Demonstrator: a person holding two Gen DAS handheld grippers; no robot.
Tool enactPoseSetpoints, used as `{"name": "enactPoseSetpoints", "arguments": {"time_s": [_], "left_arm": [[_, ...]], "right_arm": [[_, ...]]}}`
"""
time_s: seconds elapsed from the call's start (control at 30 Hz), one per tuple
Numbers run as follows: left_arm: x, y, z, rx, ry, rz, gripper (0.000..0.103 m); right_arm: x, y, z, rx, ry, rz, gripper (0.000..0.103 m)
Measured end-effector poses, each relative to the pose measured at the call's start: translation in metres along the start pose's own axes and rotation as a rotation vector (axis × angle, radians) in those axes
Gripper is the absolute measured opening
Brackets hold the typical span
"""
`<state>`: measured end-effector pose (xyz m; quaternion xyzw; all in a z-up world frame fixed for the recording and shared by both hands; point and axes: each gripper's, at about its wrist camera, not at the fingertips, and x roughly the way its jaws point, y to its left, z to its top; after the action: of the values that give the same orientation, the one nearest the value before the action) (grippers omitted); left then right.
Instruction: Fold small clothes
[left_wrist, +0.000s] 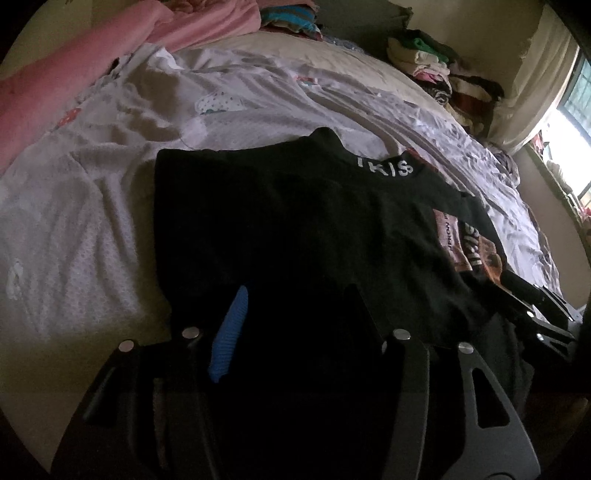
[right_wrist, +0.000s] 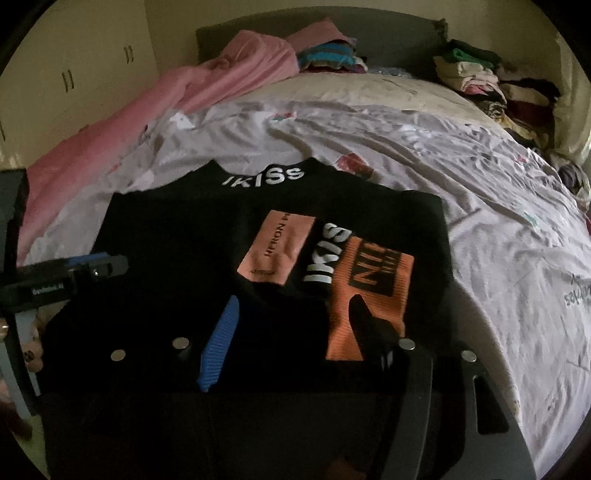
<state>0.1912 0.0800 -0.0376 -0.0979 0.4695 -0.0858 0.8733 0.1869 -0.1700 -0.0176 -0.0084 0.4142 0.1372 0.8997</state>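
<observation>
1. Shirt (right_wrist: 177, 236): black, laid flat on your bed (right_wrist: 480, 206), collar away from you, near hem under both tools. It lies spread so the sides can be turned in; a sleeve (right_wrist: 369, 280) is already folded across its right half, which suggests the first side fold is done.

2. Writing: collar band reads "IKISs" in white (right_wrist: 264, 178). A pink patch (right_wrist: 275, 251) reads "HERON P…", the rest cut off. The sleeve carries "IKISS" in white beside an orange cuff with black letters "NIR" or similar; I cannot read it fully.

3. Right gripper (right_wrist: 291, 325): your jaws stand apart over the folded sleeve, blue pad (right_wrist: 219, 350) on the left, dark finger (right_wrist: 364, 317) resting over the orange cuff. Nothing is pinched; the cloth lies flat below, as though just let go.

4. Left gripper (left_wrist: 295, 314): half spread over the shirt's left near corner, blue pad (left_wrist: 229, 332) showing. The frame is too dark to tell whether cloth is caught between the fingers.

5. Printed label on the left tool, seen from the right wrist view: "Genrobot.AI" (right_wrist: 48, 291), roughly.

6. Surroundings: pink blanket (right_wrist: 147, 110) at far left, stacked clothes (right_wrist: 491, 85) at the far right corner, kept clear of the working area.
</observation>
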Motion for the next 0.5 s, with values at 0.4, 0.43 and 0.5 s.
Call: {"name": "enactPoseSetpoints", "arguments": {"time_s": [0.4, 0.43, 0.5], "left_arm": [[-0.013, -0.007, -0.001, 0.013, -0.028, -0.019, 0.071], [-0.014, -0.007, 0.0, 0.01, -0.03, -0.024, 0.073], [-0.018, -0.007, 0.0, 0.006, -0.04, -0.032, 0.081]], "right_arm": [[-0.015, -0.003, -0.002, 0.021, -0.038, -0.037, 0.09], [-0.017, -0.003, -0.002, 0.022, -0.044, -0.04, 0.09], [-0.019, -0.002, -0.001, 0.018, -0.049, -0.044, 0.094]]}}
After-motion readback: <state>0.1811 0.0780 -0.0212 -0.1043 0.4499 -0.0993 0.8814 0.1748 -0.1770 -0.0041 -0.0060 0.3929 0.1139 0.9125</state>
